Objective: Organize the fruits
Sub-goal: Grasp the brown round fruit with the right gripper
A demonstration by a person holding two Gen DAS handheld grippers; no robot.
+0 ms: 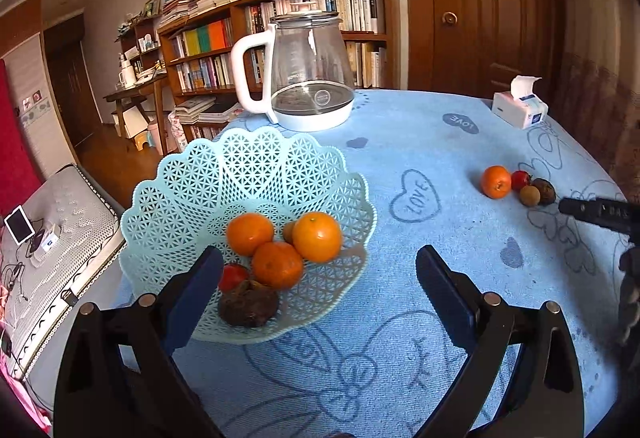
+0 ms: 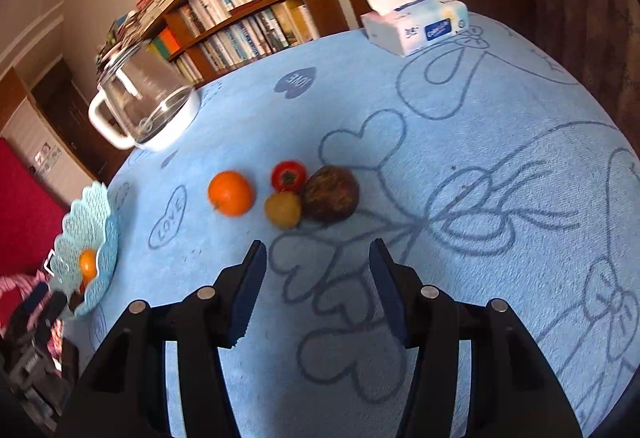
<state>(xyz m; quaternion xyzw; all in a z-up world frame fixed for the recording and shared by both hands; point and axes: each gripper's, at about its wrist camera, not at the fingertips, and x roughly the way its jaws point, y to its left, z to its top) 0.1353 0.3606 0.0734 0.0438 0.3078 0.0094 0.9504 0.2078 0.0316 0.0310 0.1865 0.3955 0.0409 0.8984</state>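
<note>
A pale blue lattice basket [image 1: 192,194] holds three oranges [image 1: 317,237], a small red fruit [image 1: 234,275], a dark brown fruit [image 1: 248,305] and a partly hidden tan one. My left gripper [image 1: 320,270] hangs open just in front of the basket, nothing between its fingers. On the cloth at the right lie an orange [image 2: 231,193], a red fruit [image 2: 289,175], a tan fruit [image 2: 283,209] and a dark brown fruit [image 2: 330,194]. My right gripper [image 2: 318,258] stands open a short way in front of that group, holding nothing; its tip [image 1: 592,210] shows in the left wrist view.
A glass kettle [image 1: 308,78] with a white handle stands at the back of the blue tablecloth [image 1: 400,318]. A tissue box [image 2: 416,26] sits at the far right corner. Bookshelves and a wooden door are behind the table; a bed lies to the left.
</note>
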